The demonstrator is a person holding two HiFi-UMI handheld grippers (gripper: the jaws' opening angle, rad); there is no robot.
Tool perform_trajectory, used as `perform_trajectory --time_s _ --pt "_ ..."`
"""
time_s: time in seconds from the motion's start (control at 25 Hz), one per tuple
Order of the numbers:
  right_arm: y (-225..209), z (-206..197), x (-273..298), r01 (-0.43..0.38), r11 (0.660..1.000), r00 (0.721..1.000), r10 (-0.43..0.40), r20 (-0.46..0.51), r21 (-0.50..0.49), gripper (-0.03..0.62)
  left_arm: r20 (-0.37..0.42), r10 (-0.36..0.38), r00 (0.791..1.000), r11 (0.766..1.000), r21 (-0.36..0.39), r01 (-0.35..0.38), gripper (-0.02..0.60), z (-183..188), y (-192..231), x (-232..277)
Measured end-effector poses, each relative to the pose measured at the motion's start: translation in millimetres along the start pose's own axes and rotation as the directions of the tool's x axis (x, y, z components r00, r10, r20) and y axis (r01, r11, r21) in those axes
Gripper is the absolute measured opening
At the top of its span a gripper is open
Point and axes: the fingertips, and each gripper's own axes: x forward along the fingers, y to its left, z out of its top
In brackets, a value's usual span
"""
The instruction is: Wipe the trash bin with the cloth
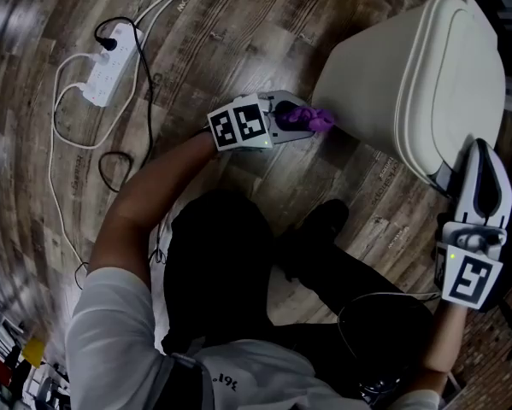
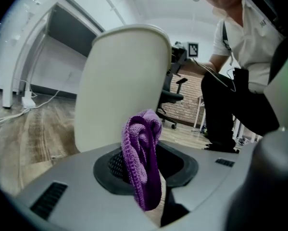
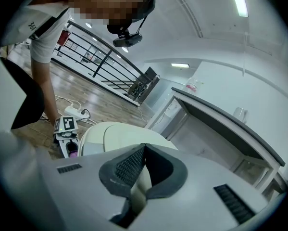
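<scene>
A cream trash bin (image 1: 418,75) with a closed lid stands on the wood floor at the upper right. My left gripper (image 1: 311,120) is shut on a bunched purple cloth (image 1: 314,118), which sits right by the bin's left side wall. The left gripper view has the cloth (image 2: 140,143) hanging between the jaws, with the bin (image 2: 124,81) close behind it. My right gripper (image 1: 485,152) is shut and holds nothing, its tip at the bin's right edge by the lid. From the right gripper view (image 3: 143,148), the bin's lid (image 3: 119,134) lies just ahead.
A white power strip (image 1: 110,62) with looping cables lies on the floor at the upper left. The person's dark shoe (image 1: 324,225) is near the bin's base. An office chair (image 2: 175,97) stands behind the bin, and a grey counter (image 3: 220,114) runs along the wall.
</scene>
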Motion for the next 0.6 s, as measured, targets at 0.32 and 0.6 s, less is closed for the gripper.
perform_trajectory --time_s 0.32,0.6 --pt "2.7 0.9 -2.6 -0.013 1.000 1.000 0.014 0.015 -0.016 0.008 0.073 0.283 0.956 0.953 -0.136 -0.271 0.117 22.1 132.6 -32.0" --pt "5.7 0.9 -5.6 -0.027 0.999 0.999 0.028 0.024 -0.043 0.008 0.074 0.348 0.935 0.902 -0.296 -0.313 0.117 27.9 207.2 3.9"
